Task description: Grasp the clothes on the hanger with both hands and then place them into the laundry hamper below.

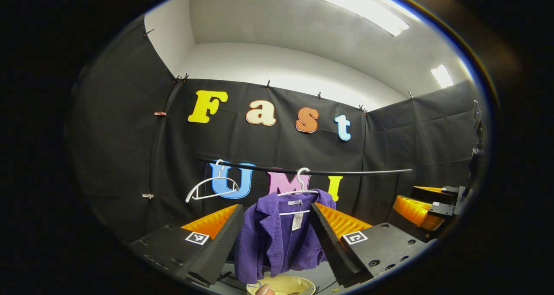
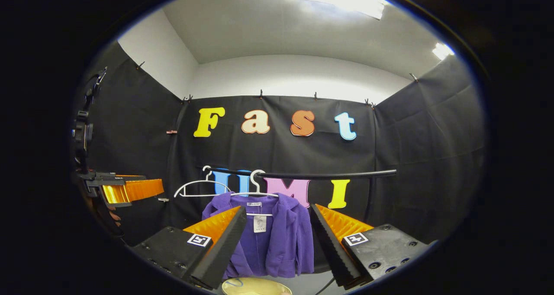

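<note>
A purple corduroy jacket [image 1: 277, 238] [image 2: 277, 243] hangs on a white hanger [image 1: 298, 186] [image 2: 255, 190] from a black rail [image 1: 311, 171] [image 2: 303, 174]. Under it stands a pale yellow hamper [image 1: 283, 285] [image 2: 255, 286], seen by its rim. My left gripper [image 1: 277, 215] is open, its fingers framing the jacket from a distance. My right gripper [image 2: 277, 217] is open too, likewise short of the jacket. In the left gripper view the right gripper [image 1: 422, 206] shows at the right edge. In the right gripper view the left gripper [image 2: 125, 190] shows at the left edge.
An empty white hanger [image 1: 212, 186] [image 2: 194, 186] hangs on the rail left of the jacket. Black cloth walls close the booth behind and on both sides. A fingertip [image 1: 264, 290] shows at the hamper's rim in the left gripper view.
</note>
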A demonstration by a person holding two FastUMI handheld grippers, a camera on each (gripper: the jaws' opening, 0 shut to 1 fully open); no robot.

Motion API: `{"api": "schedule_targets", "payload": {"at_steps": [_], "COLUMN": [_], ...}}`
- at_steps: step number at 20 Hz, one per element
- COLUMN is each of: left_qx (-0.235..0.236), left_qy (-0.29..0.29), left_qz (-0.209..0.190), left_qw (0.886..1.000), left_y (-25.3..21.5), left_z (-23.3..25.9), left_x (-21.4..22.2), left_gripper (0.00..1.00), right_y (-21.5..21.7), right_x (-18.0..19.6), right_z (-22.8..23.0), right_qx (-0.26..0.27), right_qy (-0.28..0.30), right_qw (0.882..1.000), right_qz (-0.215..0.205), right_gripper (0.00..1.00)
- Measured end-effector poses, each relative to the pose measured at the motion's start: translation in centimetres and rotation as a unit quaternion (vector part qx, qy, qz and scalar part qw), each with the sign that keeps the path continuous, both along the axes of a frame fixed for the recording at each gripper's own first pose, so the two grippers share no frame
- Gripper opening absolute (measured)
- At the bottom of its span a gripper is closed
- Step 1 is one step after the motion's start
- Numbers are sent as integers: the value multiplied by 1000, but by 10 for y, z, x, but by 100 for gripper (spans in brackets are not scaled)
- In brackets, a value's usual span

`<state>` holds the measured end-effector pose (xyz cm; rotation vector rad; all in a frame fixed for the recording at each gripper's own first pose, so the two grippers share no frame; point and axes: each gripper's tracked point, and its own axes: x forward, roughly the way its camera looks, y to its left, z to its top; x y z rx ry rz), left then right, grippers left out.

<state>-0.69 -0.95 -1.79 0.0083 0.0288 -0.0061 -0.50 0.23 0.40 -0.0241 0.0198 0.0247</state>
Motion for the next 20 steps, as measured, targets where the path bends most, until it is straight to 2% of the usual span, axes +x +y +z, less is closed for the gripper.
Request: {"api": "schedule_targets", "payload": {"at_steps": [8, 20], "left_qx": [-4, -8], "left_qy": [1, 22], "left_qz": [-9, -65], "left_qw": [1000, 998], "left_y": [7, 39], "left_z": [-6, -27], "left_x": [6, 20], "left_gripper": [96, 96], "right_y": [-4, 28], "right_x": [2, 4], "right_z": [-6, -27], "right_qx": [-6, -33], "right_qy": [11, 24], "right_qw": [1000, 997], "right_qz": [-23, -72], "right_gripper": [95, 95]}}
